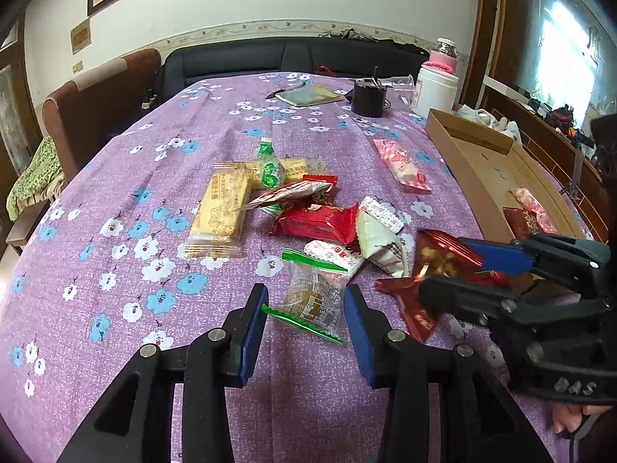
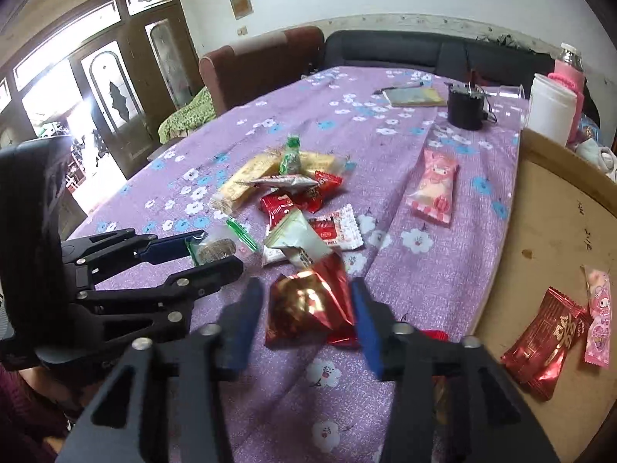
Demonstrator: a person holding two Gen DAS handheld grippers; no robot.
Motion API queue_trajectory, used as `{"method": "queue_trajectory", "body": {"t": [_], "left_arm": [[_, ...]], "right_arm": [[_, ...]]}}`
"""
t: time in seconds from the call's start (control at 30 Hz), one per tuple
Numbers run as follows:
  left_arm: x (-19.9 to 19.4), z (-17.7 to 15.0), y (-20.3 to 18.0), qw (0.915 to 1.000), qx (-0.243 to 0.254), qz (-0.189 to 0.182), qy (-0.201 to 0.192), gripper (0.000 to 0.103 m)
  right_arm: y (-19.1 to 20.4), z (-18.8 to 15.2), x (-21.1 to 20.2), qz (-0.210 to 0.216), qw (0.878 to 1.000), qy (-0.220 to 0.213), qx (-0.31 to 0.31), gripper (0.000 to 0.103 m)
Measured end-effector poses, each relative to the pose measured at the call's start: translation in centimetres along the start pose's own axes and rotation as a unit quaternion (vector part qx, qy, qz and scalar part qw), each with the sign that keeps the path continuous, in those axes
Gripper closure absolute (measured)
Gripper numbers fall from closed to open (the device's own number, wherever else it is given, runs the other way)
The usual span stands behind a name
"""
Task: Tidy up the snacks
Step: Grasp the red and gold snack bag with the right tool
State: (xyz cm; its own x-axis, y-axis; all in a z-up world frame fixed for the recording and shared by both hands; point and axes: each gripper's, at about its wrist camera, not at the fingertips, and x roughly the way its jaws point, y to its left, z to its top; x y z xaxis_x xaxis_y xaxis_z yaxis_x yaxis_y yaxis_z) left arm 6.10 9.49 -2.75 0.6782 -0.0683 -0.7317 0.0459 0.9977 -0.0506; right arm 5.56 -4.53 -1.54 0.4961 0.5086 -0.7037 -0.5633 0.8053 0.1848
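Sorting has only begun: two snacks, a red packet [image 2: 543, 347] and a pink one [image 2: 598, 320], lie in the cardboard box [image 2: 559, 208]. Beside the box, the pile [image 1: 308, 212] waits on the table [image 1: 115, 193]. My right gripper [image 2: 306, 308] stands apart around a red foil packet [image 2: 308, 308]; my left gripper [image 1: 306, 305] stands apart around a clear green-edged packet [image 1: 312, 301].

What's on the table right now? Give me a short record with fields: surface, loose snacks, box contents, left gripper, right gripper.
surface: purple floral tablecloth
loose snacks: pile mid-table, including yellow biscuit pack and pink packet lying apart
box contents: cardboard box holds a red packet and a pink packet
left gripper: open around green-edged clear packet, pads not touching
right gripper: open around shiny red packet, contact unclear
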Motion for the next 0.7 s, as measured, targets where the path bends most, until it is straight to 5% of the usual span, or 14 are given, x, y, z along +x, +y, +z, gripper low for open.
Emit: {"method": "queue_trajectory", "body": {"t": [0.33,0.5,0.7], "left_arm": [[-0.1,0.1,0.6,0.9999,-0.013,0.006,-0.001,0.06],[-0.1,0.1,0.6,0.9999,-0.013,0.006,-0.002,0.06],[-0.4,0.1,0.6,0.9999,-0.014,0.004,-0.007,0.06]], "right_arm": [[2.6,-1.1,1.6,-0.072,0.993,0.014,-0.093,0.052],[2.5,-1.1,1.5,-0.078,0.993,0.017,-0.093,0.067],[1.8,-0.4,-0.1,-0.068,0.996,-0.012,-0.065,0.068]]}}
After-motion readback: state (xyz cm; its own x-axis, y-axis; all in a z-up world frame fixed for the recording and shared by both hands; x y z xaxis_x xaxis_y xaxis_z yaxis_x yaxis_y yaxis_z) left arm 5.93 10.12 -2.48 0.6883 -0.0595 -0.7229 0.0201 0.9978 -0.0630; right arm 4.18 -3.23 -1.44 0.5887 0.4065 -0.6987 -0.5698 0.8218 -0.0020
